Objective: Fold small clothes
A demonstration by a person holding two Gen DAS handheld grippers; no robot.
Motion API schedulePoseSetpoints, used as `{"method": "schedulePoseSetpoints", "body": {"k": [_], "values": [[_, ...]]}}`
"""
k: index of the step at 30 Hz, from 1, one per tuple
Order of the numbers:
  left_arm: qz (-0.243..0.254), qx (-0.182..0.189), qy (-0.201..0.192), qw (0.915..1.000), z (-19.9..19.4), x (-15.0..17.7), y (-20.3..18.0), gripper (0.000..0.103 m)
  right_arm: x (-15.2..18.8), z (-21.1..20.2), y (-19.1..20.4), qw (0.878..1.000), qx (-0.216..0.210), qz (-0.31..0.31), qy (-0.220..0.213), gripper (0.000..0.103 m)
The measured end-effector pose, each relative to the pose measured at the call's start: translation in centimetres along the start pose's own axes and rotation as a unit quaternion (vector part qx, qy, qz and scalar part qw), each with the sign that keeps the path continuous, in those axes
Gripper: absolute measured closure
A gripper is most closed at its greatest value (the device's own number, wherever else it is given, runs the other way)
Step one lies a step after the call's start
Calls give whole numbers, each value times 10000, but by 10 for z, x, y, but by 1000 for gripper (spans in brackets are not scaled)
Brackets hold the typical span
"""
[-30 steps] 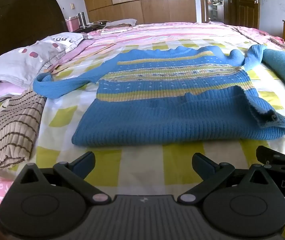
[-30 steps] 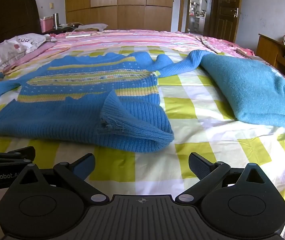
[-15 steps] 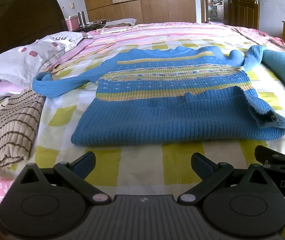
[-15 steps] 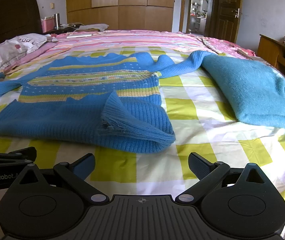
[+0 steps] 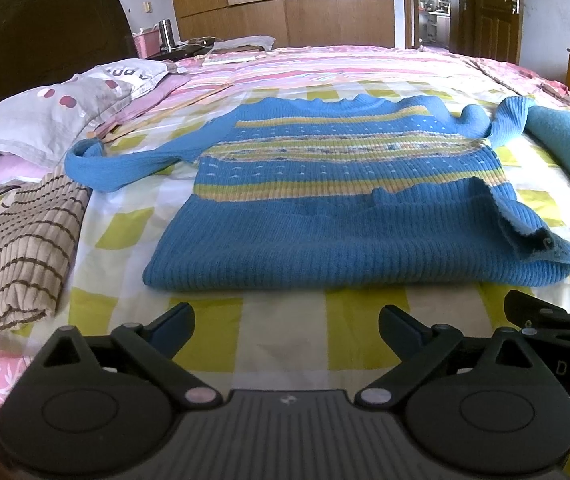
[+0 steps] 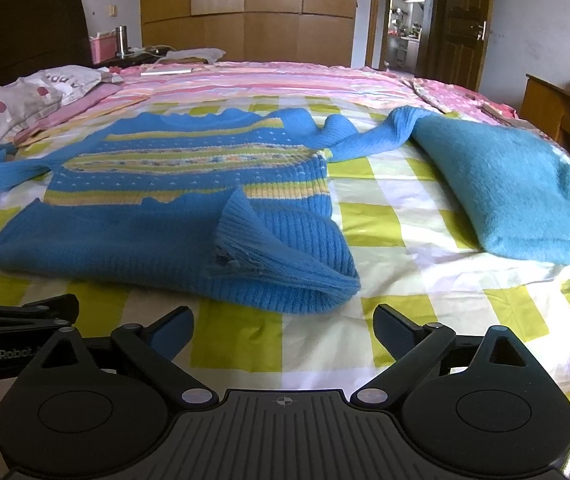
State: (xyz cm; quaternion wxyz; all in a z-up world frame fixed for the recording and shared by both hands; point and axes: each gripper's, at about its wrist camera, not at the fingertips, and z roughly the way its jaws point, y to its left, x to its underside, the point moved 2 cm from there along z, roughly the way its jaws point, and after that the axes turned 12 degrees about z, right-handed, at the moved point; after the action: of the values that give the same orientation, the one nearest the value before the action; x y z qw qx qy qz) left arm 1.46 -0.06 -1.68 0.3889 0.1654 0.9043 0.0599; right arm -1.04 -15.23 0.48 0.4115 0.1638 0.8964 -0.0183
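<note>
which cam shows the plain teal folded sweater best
The right wrist view. There the teal folded sweater lies whole on the checked bedsheet, right of the striped blue sweater, whose sleeve end touches it. The left wrist view catches only a strip of it, cut off by the right edge.

Checked bed sheet (image 5: 285, 332), blue striped sweater (image 5: 345, 216), folded teal garment (image 6: 517, 184), brown striped garment (image 5: 21, 248), pillows (image 5: 45, 120)

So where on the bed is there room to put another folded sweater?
Bare checked sheet shows between the striped blue sweater and the folded teal sweater, and in front of both, by the open right claw. The left side is crowded: striped brown garment, pillow.
</note>
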Motion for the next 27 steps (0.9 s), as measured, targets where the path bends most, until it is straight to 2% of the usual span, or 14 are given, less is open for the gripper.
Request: {"method": "schedulePoseSetpoints", "body": {"k": [10,27], "values": [[-26,25,4,10000,0,0,3,1,-2,0,2,10000,-43,-25,7,8],[-152,136,7,9998,3,0,10,5,-5,2,9,9997,-226,-92,69,18]]}}
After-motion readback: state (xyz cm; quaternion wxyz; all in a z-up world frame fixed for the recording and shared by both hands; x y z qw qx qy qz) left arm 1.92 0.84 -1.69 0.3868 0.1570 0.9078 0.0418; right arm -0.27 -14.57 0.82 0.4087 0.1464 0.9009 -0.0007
